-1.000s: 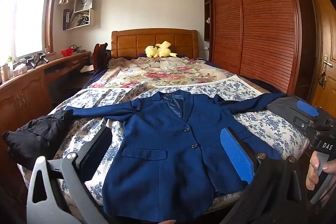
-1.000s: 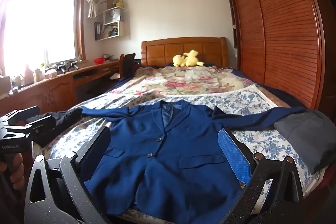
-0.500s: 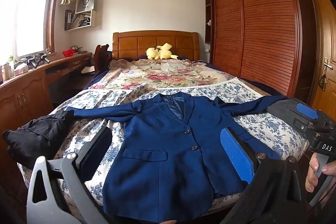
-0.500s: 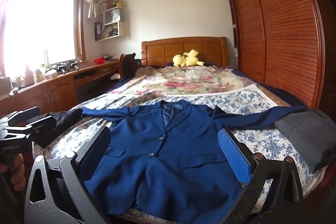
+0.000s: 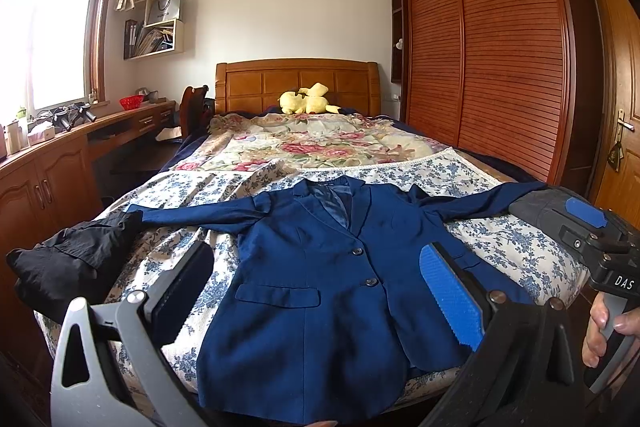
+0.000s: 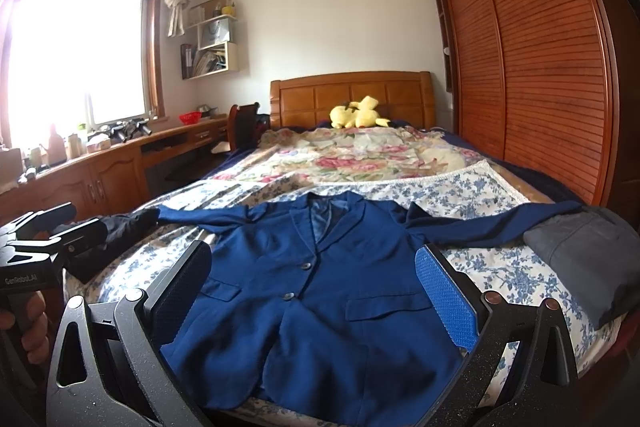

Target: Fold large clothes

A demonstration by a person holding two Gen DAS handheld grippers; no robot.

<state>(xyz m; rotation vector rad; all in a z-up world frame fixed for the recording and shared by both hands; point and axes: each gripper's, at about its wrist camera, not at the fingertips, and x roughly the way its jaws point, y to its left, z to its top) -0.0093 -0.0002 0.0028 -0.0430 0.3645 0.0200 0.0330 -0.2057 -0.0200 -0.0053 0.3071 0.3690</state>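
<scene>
Matt blue cloth jacket [image 5: 320, 291] lies on floral cloth bedspread [image 5: 500, 243]; glossy wood wardrobe [image 5: 492, 59].

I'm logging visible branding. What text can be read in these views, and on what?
"DAS": on the right gripper body, cut off by the frame edge.
"GenRobot.AI": on the left gripper body.
"HONOR": on the white bag on the wall shelf, faint.
Book spines on the shelf: too small to read.

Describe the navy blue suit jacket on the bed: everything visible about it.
The navy blue suit jacket lies flat and face up on the blue-flowered white bedspread, unfolded, collar toward the headboard, hem at the bed's foot. It looks like woven suiting with notched lapels, a lighter blue lining, two dark buttons and flap pockets. Both sleeves spread sideways; one reaches a black garment, the other a grey one. Neither gripper touches it.
</scene>
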